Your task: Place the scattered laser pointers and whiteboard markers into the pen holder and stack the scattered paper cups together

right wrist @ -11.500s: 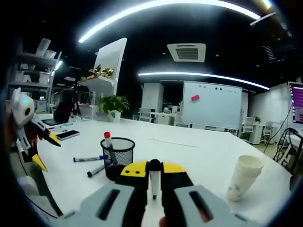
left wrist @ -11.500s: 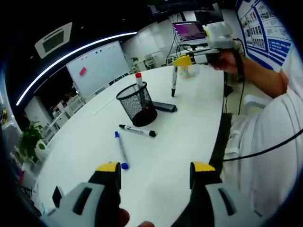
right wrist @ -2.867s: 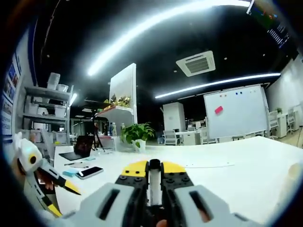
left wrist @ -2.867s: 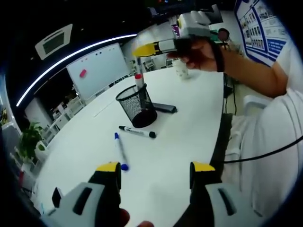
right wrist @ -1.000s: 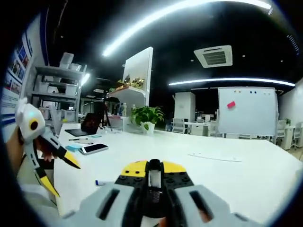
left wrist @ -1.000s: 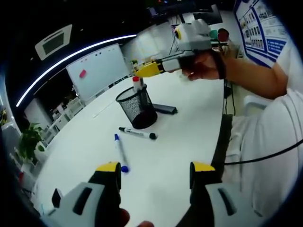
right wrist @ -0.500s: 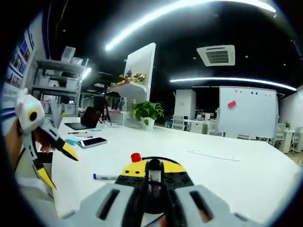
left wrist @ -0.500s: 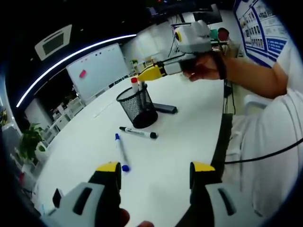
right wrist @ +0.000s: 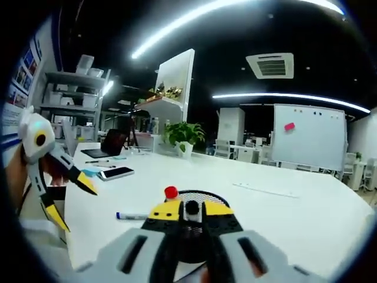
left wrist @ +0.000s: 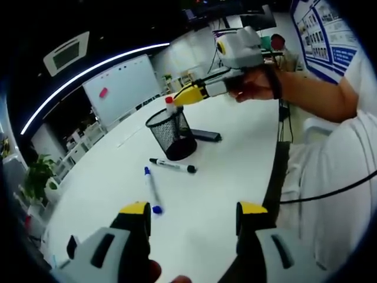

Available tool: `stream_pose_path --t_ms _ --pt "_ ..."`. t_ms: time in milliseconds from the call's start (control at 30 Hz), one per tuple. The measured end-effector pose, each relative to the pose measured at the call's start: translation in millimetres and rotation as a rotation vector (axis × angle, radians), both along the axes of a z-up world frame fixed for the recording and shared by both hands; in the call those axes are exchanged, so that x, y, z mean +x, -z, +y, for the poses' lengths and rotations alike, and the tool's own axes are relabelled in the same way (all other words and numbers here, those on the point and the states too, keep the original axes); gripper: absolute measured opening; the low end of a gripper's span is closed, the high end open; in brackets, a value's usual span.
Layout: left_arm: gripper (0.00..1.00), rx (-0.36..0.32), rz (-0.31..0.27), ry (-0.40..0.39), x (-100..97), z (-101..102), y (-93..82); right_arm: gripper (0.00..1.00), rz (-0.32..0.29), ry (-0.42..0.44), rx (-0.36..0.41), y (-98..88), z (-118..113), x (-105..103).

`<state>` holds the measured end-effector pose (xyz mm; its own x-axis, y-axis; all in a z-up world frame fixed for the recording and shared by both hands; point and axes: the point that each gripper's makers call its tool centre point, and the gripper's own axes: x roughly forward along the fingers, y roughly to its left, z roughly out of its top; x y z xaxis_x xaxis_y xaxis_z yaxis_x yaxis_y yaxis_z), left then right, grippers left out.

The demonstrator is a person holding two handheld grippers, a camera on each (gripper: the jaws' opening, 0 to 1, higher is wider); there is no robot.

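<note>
Between the right gripper's [right wrist: 191,210] fingers sits a dark-capped marker [right wrist: 191,207], pinched upright with its end toward the camera, the fingers narrow around it. Just beyond and below the fingertips is the black mesh pen holder [left wrist: 171,134], its rim right under the tips, so I judge the marker is held vertical to drop straight in. A red-capped marker [left wrist: 169,101] already stands in the holder, just left of the fingers. Nearer me on the white tabletop [left wrist: 224,177], a black marker [left wrist: 172,165] and a blue marker [left wrist: 151,188] lie loose, ahead of the left gripper [left wrist: 193,210]. Its fingers are spread wide with nothing between them, apparently waiting low over the tabletop. A flat dark object [left wrist: 205,135] lies just beside the holder.
</note>
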<state>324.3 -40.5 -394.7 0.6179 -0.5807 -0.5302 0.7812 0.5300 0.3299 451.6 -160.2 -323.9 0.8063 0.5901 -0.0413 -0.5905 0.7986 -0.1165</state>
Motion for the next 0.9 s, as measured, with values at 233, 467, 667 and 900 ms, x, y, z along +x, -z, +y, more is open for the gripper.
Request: stream_pose_path --t_ms 233,467,667,900 --pt "0.59 0.004 0.003 0.004 -4.6 -6.4 1.3 0.18 -0.005 0.004 -0.017 -4.0 -2.2 1.9" --pt "0.59 -0.004 -0.01 -0.002 -3.8 -7.3 -4.0 0.23 0.014 0.006 -0.025 -0.9 -3.7 3.0" --pt "0.59 -0.005 -0.016 -0.006 -1.2 -4.4 -7.1 0.29 0.013 0.001 -0.026 -3.5 -4.3 1.3" --pt "0.59 -0.005 -0.015 0.0 -0.3 -5.3 -6.4 0.33 0.004 0.008 -0.032 -3.4 -10.3 -3.4"
